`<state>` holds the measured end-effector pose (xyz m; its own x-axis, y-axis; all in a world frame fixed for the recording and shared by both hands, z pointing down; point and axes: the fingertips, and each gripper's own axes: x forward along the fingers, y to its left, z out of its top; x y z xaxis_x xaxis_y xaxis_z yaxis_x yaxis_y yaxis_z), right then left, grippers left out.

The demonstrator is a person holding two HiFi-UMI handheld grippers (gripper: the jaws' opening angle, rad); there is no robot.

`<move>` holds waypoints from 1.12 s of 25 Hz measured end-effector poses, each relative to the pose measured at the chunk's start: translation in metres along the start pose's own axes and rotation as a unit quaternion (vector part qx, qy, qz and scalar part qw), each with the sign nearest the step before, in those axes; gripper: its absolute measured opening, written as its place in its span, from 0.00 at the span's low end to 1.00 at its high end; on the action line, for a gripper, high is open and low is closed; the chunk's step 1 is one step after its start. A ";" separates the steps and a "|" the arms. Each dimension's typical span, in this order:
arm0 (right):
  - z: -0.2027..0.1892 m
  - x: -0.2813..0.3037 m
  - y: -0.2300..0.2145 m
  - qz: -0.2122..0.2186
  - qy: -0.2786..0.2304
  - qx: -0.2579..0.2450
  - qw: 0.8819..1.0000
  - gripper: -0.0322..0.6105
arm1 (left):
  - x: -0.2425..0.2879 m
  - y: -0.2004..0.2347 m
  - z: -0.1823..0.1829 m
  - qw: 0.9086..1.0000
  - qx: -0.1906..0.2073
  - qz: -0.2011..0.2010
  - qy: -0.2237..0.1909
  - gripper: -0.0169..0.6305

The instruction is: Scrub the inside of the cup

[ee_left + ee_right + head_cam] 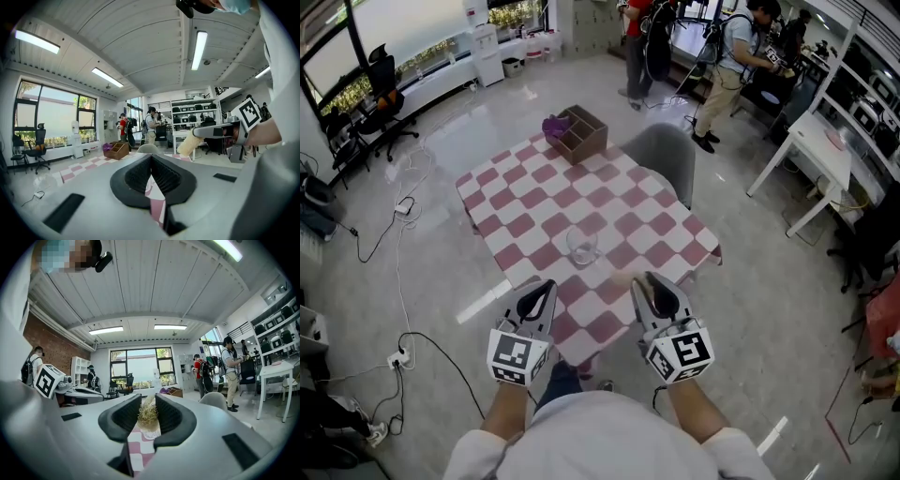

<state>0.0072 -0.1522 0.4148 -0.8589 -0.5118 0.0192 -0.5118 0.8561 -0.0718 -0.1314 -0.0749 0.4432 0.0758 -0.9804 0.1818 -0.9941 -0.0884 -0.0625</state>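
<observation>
Judging glass cup [582, 246] at 12 o'clock fragile, slippery: outer wall to be gripped. Left gripper [542, 292] closed, empty; right gripper [652, 286] clamped on scrubber [148, 412].

One cup [581, 246], one brush [148, 412], one wooden box [578, 133], one checked table [628, 206].

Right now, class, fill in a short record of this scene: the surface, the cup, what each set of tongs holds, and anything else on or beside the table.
Surface: table under a red-and-white checked cloth
Cup: clear glass, upright on the cloth, near the person's side, apart from both tongs
Left tongs: shut, nothing between them
Right tongs: shut on a pale bristly brush
Also on table: wooden divided box, at the far corner
Beside table: grey chair
</observation>
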 end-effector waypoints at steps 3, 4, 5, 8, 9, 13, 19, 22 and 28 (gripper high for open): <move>-0.005 -0.006 0.002 0.004 0.003 0.002 1.000 0.21 | -0.005 -0.005 0.001 1.000 0.000 0.005 -0.003 0.08; -0.006 -0.008 0.002 0.005 0.005 0.003 1.000 0.21 | -0.006 -0.006 0.001 1.000 -0.001 0.006 -0.003 0.08; -0.007 -0.010 0.002 0.006 0.006 0.004 1.000 0.21 | -0.007 -0.008 0.001 1.000 -0.002 0.007 -0.002 0.08; -0.009 -0.015 0.003 0.008 0.010 0.005 1.000 0.21 | -0.008 -0.012 0.000 1.000 -0.010 0.007 0.001 0.08; -0.010 -0.016 0.003 0.008 0.010 0.005 1.000 0.21 | -0.008 -0.012 0.000 1.000 -0.012 0.009 0.003 0.08; -0.011 -0.017 0.003 0.010 0.010 0.004 1.000 0.21 | -0.010 -0.011 -0.002 1.000 -0.005 0.015 0.008 0.08; -0.013 -0.017 0.006 0.012 0.012 0.000 1.000 0.21 | -0.010 -0.013 -0.003 1.000 0.002 0.015 0.010 0.08; -0.012 -0.017 0.007 0.013 0.013 -0.004 1.000 0.21 | -0.011 -0.014 -0.002 1.000 0.001 0.014 0.007 0.08; -0.009 -0.020 0.010 0.014 0.014 -0.009 1.000 0.21 | -0.016 -0.016 -0.001 1.000 0.002 0.014 0.007 0.07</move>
<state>0.0192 -0.1332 0.4231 -0.8731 -0.4854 0.0446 -0.4873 0.8715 -0.0544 -0.1169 -0.0581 0.4424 0.0471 -0.9798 0.1943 -0.9956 -0.0619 -0.0708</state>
